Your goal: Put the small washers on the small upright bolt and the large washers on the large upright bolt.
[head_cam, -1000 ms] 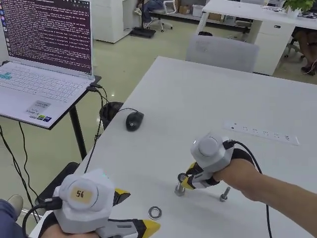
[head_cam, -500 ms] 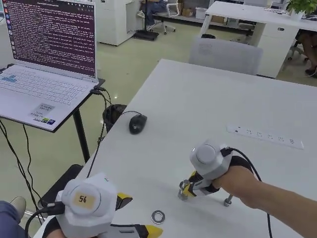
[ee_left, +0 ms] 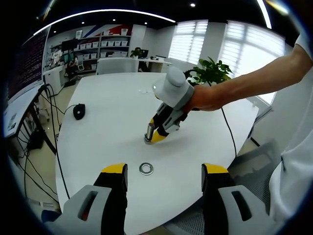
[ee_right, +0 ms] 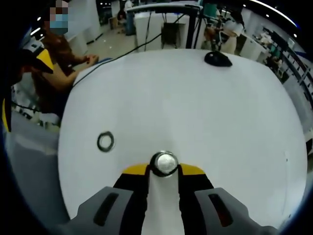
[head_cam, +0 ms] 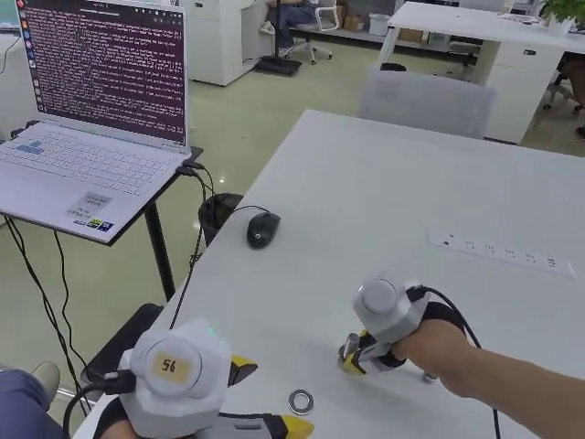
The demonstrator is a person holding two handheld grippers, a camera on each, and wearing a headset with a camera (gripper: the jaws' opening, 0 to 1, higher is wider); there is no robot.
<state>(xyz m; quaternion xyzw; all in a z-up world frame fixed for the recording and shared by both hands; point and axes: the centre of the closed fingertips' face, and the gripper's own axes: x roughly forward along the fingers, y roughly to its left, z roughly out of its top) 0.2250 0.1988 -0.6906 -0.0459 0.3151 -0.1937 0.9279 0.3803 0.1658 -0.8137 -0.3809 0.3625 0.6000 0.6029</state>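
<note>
**Left gripper wide open near a loose washer, right gripper at the large bolt**

Nearest the person, the left gripper (ee_left: pixel 165 169) hung over the near edge of the white table (head_cam: pixel 366 183) with its jaws spread wide and nothing between them. Just beyond its yellow tips a single washer (ee_left: pixel 145 169) lay flat on the tabletop, touching neither jaw.

Farther in, the right gripper (ee_right: pixel 164 170) pointed down at the large upright bolt (ee_right: pixel 164 162). Its jaws were drawn close together, with the yellow tips on either side of the bolt's top. Whether they pinched anything there could not be told. The small upright bolt (head_cam: pixel 428 375) stood just beside the right hand (head_cam: pixel 439 346), mostly hidden by it.

Well past them sat a black mouse (head_cam: pixel 263 230) near the table's left edge and a white power strip (head_cam: pixel 498 251) towards the right. An open laptop (head_cam: pixel 91 119) stood on a stand off the table's left side.
</note>
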